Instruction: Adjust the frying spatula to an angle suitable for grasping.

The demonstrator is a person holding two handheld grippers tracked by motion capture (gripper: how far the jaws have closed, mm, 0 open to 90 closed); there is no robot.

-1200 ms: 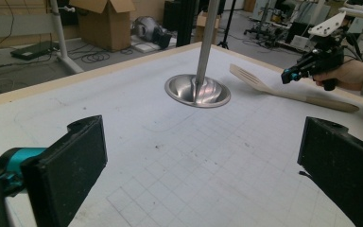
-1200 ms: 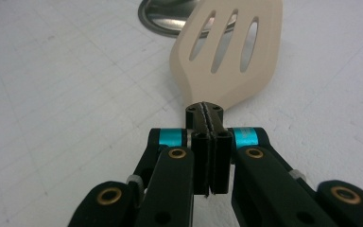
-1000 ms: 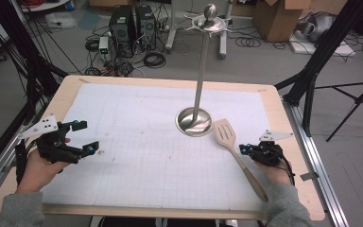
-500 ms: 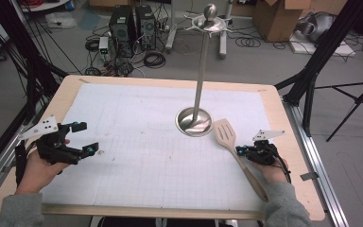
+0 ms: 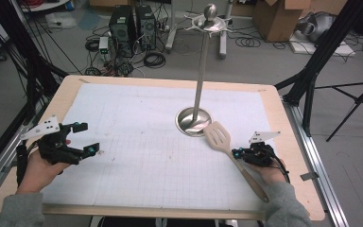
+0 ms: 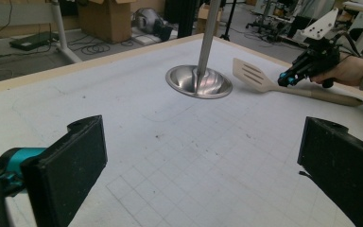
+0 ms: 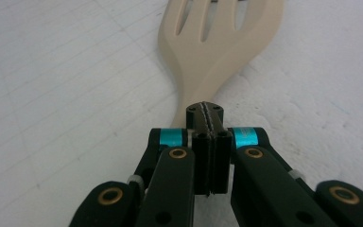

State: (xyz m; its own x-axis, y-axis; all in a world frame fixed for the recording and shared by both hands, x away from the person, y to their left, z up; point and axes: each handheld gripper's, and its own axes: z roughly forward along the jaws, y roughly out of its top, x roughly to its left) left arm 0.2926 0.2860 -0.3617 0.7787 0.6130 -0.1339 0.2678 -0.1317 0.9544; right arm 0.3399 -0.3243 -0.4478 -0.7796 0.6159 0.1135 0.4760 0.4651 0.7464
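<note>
The pale slotted wooden spatula (image 5: 230,152) looks light and stiff, best gripped mid-handle; right tongs (image 5: 237,153) pressed together over its neck, left tongs (image 5: 84,138) apart

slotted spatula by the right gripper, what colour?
Pale beige slotted spatula, plain with no pattern, lying on the white gridded mat. Right gripper view shows it best.

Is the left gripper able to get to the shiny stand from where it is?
Probably yes. The left gripper has its jaws wide open, and bare white paper lies between it and the stand's round base. The spatula and the right gripper sit on the stand's far side, out of its way.
</note>
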